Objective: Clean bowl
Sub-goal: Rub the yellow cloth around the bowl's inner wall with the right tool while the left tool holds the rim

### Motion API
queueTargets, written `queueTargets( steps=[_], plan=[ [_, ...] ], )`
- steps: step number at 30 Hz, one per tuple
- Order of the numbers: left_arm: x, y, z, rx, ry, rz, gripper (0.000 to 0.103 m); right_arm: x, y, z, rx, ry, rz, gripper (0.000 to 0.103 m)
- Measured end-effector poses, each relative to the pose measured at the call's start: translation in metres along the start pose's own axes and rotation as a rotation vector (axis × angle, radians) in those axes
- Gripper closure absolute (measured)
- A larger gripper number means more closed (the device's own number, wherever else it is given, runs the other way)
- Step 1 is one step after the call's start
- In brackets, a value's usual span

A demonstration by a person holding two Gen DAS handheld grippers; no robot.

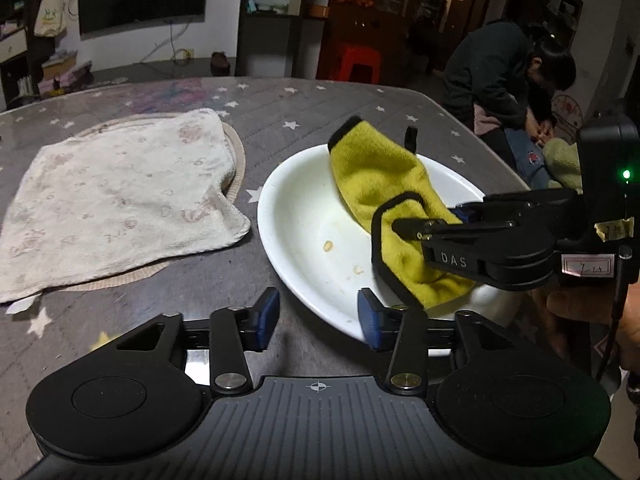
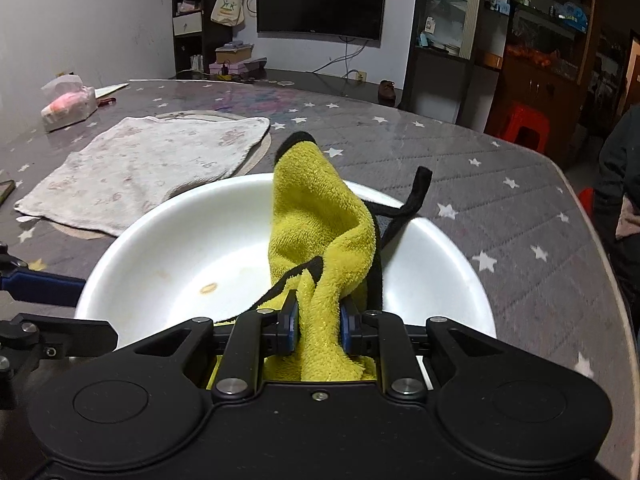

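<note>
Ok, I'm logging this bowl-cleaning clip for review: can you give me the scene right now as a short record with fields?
surface: grey star-patterned table
bowl: white bowl, upright, near the table edge
residue: small yellowish bits on the bowl's floor
cloth: yellow cloth with black trim, draped into the bowl
right gripper: shut on the yellow cloth
left gripper: open, nothing between the pads, at the bowl's near rim
nearby: pale towel lying flat on a round mat, beside the bowl

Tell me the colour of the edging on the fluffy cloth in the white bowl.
Black edging on a yellow cloth; right wrist view shows it best.
</note>
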State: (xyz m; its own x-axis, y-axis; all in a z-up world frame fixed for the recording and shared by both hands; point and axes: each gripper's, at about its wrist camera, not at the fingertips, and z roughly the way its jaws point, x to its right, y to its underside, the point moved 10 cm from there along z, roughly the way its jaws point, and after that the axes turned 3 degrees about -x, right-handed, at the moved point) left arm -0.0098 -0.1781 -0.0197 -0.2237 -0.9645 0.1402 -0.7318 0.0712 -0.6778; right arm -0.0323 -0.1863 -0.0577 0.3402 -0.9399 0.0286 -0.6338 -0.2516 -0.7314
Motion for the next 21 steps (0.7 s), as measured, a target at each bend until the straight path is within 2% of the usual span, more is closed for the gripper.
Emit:
queueTargets(
  steps=[4, 12, 14, 17, 21],
  plan=[
    [0.002, 0.008, -0.006, -0.008, 0.021, -0.074, 0.05, -0.005, 0.008, -0.011, -0.014, -0.026, 0.009, 0.082],
    [0.005, 0.01, -0.001, -0.026, 0.026, -0.121, 0.05, -0.003, 0.02, -0.027, -0.037, -0.022, -0.019, 0.082],
    [0.007, 0.01, 0.003, -0.03, 0.032, -0.13, 0.054, 0.003, 0.02, -0.027, -0.036, -0.016, -0.014, 0.082],
    [0.007, 0.009, 0.007, -0.034, 0.045, -0.143, 0.067, 0.011, 0.019, -0.023, -0.027, 0.002, -0.01, 0.082],
    [0.006, 0.007, 0.011, -0.036, 0.032, -0.146, 0.07, 0.019, 0.014, -0.015, -0.013, 0.027, -0.02, 0.082]
  ],
)
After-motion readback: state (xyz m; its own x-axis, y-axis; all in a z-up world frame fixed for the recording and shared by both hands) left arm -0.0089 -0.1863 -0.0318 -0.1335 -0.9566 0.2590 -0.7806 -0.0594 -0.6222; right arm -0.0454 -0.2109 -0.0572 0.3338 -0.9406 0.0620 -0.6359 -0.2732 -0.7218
